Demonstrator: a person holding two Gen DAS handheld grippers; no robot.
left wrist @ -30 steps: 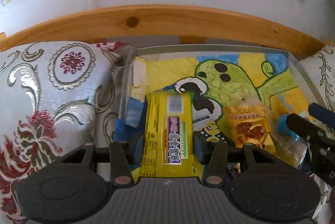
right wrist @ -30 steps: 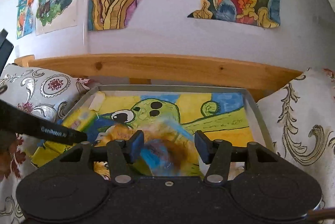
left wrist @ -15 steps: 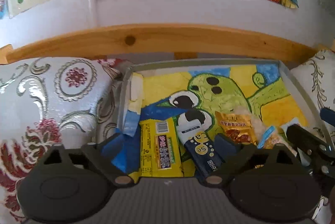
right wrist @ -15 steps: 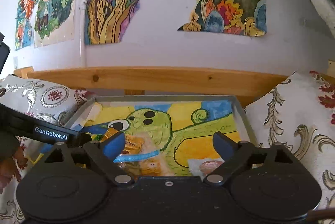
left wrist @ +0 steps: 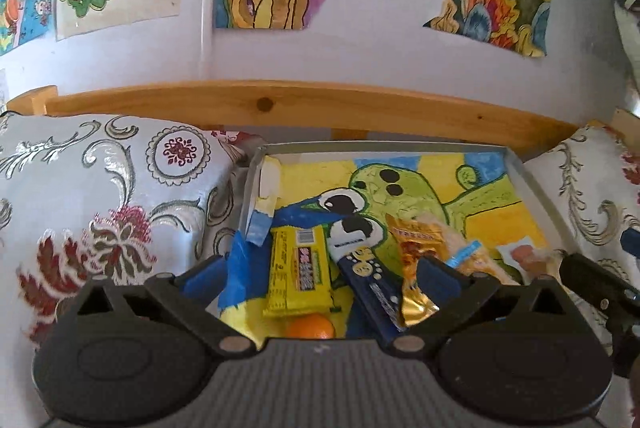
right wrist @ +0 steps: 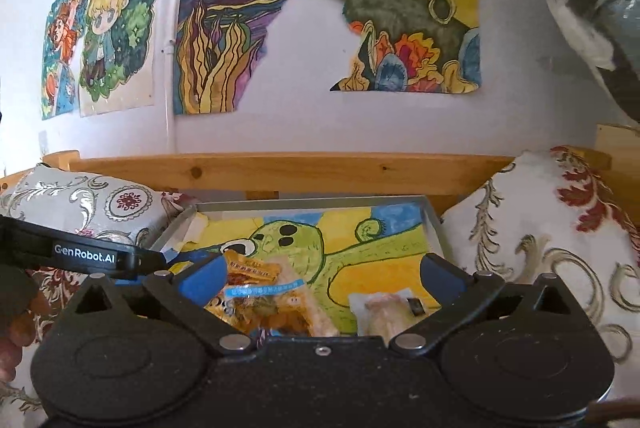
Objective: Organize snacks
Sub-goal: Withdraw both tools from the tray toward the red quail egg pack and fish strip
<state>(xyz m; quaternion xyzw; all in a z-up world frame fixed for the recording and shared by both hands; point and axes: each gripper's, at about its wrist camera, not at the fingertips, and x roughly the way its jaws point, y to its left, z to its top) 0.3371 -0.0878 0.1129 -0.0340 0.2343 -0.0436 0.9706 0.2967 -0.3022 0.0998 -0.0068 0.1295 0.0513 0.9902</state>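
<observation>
Both my grippers hang over the near edge of the tray [left wrist: 516, 163], and I place everything from that tray. My left gripper [left wrist: 320, 278] has its jaws spread wide and holds nothing. Inside the tray, at its near left, the yellow bar [left wrist: 298, 268] lies flat. The navy pack [left wrist: 368, 276] lies just right of the bar, tilted. An orange [left wrist: 310, 328] sits at the tray's near edge, just below the bar. Right of the navy pack lies the gold packet [left wrist: 414, 256].

My right gripper [right wrist: 320, 280] is also spread wide and empty. Below it, in the tray's near middle, the clear bag [right wrist: 276, 302] with a blue band overlaps the gold packet. A pale packet [right wrist: 386, 310] lies near the tray's right wall. Patterned cushions [right wrist: 540, 248] flank the tray on both sides.
</observation>
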